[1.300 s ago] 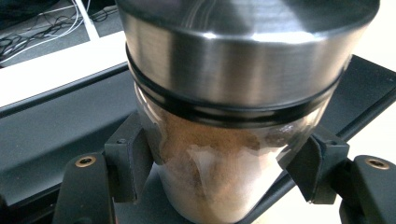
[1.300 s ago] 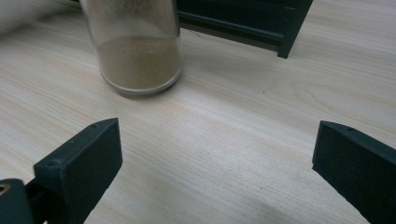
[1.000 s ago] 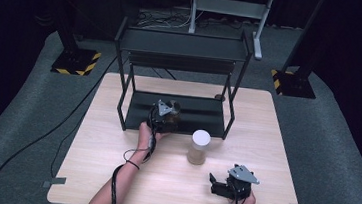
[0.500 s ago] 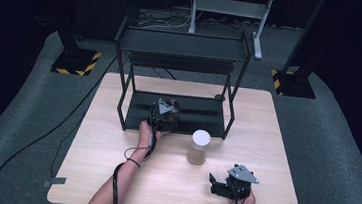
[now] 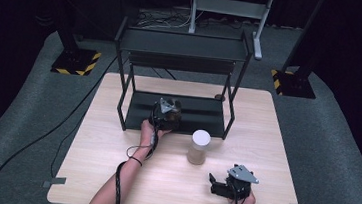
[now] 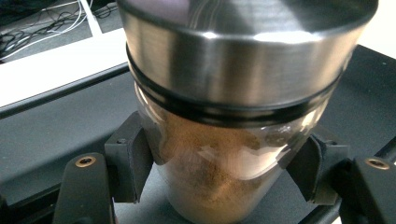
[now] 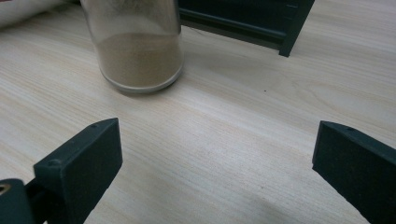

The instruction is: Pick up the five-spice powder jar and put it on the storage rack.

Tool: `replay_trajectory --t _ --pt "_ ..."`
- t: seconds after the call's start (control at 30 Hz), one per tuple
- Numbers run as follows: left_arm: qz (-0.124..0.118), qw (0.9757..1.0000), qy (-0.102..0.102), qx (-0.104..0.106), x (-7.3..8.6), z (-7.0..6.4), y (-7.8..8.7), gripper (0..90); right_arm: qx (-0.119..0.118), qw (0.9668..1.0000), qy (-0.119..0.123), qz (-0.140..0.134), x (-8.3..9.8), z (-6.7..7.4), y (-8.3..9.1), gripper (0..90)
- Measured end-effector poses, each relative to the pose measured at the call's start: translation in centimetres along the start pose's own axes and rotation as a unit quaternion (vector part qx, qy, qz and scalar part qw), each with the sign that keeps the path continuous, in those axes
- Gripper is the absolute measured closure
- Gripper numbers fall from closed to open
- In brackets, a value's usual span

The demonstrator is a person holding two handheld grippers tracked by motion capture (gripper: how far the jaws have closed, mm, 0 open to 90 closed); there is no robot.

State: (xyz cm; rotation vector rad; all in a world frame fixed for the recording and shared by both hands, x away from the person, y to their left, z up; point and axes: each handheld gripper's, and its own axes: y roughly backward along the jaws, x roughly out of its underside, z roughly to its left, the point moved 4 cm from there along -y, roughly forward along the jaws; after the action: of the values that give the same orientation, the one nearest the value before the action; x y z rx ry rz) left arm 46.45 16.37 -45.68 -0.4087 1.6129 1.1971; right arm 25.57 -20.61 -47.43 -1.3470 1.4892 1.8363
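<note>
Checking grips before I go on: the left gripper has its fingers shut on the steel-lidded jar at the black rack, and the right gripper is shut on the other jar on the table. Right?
Not quite. The right gripper is open and holds nothing: in the right gripper view the other jar stands apart on the table, beyond its fingers. The left gripper is shut on the steel-lidded jar at the black rack, as you said.

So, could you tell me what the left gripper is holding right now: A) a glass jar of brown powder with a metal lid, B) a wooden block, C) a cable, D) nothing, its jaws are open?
A: in the left gripper view, the left gripper is shut on the glass jar, its pads pressing the sides below the metal lid.
</note>
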Motion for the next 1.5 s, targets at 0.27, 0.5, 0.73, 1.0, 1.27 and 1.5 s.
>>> replay_trajectory --t 0.27,0.5,0.73,1.0,1.27,1.5 --pt "-0.008 0.9995 0.026 0.017 0.5 1.0 -0.2 31.2 0.001 1.0000 0.000 -0.001 0.0 0.0 0.0 0.3" --pt "-0.007 0.9994 0.022 0.024 0.4 1.3 -0.3 31.2 0.002 1.0000 0.001 0.000 0.0 0.1 0.0 0.3" --pt "-0.004 0.9994 0.021 0.027 0.3 1.6 -0.5 31.2 0.002 1.0000 0.001 -0.001 0.0 0.1 0.0 0.3" --pt "-0.002 0.9994 0.022 0.027 0.1 1.7 -0.6 31.2 0.002 1.0000 0.000 -0.001 0.0 0.1 0.1 0.3" --pt "0.001 0.9995 0.020 0.025 0.0 1.7 -0.6 31.1 0.002 1.0000 0.000 -0.001 0.0 0.1 0.1 0.3" --pt "0.001 0.9995 0.019 0.026 -0.1 1.7 -0.6 31.0 0.002 1.0000 0.001 -0.001 0.0 0.1 0.0 0.3"
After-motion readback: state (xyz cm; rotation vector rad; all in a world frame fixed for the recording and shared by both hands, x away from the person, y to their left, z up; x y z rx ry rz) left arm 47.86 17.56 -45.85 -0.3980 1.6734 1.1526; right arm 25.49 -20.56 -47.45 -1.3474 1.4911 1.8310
